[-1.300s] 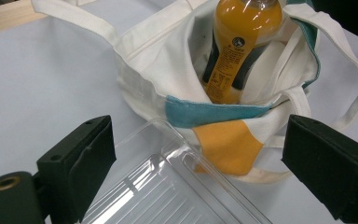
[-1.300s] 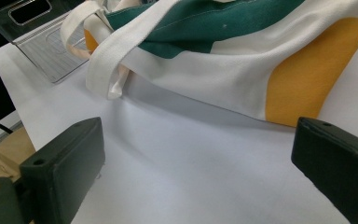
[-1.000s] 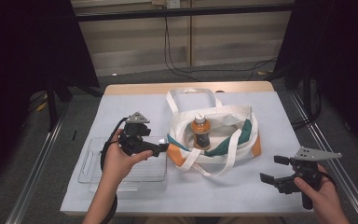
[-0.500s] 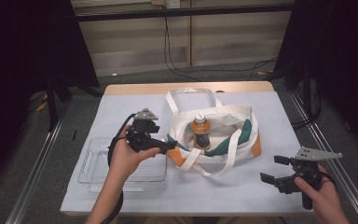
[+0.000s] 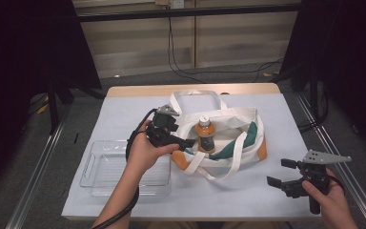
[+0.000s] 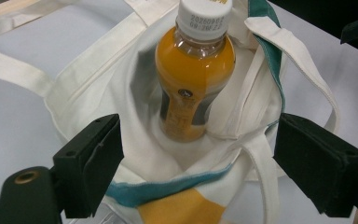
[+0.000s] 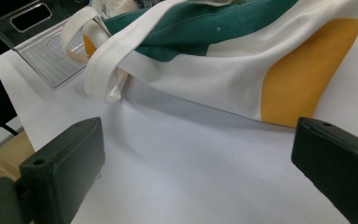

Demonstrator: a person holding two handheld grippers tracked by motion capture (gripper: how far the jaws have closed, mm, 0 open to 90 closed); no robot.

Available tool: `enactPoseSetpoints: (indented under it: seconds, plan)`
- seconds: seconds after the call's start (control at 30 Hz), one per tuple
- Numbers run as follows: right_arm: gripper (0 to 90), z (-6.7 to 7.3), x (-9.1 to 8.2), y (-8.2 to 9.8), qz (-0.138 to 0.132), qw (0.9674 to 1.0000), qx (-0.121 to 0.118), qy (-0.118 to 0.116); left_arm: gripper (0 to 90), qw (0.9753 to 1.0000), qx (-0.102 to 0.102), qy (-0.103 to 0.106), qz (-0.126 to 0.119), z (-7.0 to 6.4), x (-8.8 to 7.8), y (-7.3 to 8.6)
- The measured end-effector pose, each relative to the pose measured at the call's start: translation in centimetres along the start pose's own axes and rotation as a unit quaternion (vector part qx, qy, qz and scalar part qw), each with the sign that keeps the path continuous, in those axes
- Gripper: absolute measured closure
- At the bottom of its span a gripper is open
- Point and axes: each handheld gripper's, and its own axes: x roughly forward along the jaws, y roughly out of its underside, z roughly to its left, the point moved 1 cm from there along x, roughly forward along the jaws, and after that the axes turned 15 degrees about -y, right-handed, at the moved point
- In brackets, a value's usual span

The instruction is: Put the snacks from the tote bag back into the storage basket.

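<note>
- Change from the earlier frames: the left gripper (image 5: 183, 142) has moved rightward, off the area above the clear tray (image 5: 106, 168) and up to the near left edge of the tote bag (image 5: 233, 131). The right gripper (image 5: 281, 172) has stayed in place at the near right corner of the desk (image 5: 133, 107).
- Right gripper: held low near the desk edge in the right hand (image 5: 329, 200), pointing left toward the bag. Its jaws are spread wide with nothing between them. In the right gripper view, the bag's side panel lies ahead, apart from the jaws.
- Left gripper: held in the left hand (image 5: 145, 150), forearm reaching in from the near edge over the tray. Its jaws are spread wide and point into the bag's open mouth. In the left gripper view, the jaws frame the bag opening and grip nothing.
- Bottle (image 6: 195, 70): stands upright inside the bag, filled with orange liquid, white cap on top. It sits ahead of the left gripper's jaws, not touching them.
- Tote bag: white with green and orange panels, lying at the desk's centre, with its straps (image 5: 190, 95) spread out toward the far side.
- Tray: clear plastic, at the near left of the desk, just beside the bag.
- Surface and room: the desk carries a white cover; beyond it are a grey floor, cables (image 5: 181, 57), a pale wall and dark curtains.
</note>
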Motion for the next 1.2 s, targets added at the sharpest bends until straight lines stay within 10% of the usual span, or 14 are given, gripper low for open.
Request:
enactPoseSetpoints:
  seconds: [1.2]
  plan:
    - [2.5, 0.0, 0.0, 0.0, -0.001, 1.0, -0.001, -0.002, 36.8, 0.9985, 0.038, -0.001, 0.04, -0.6, 3.2, -5.5]
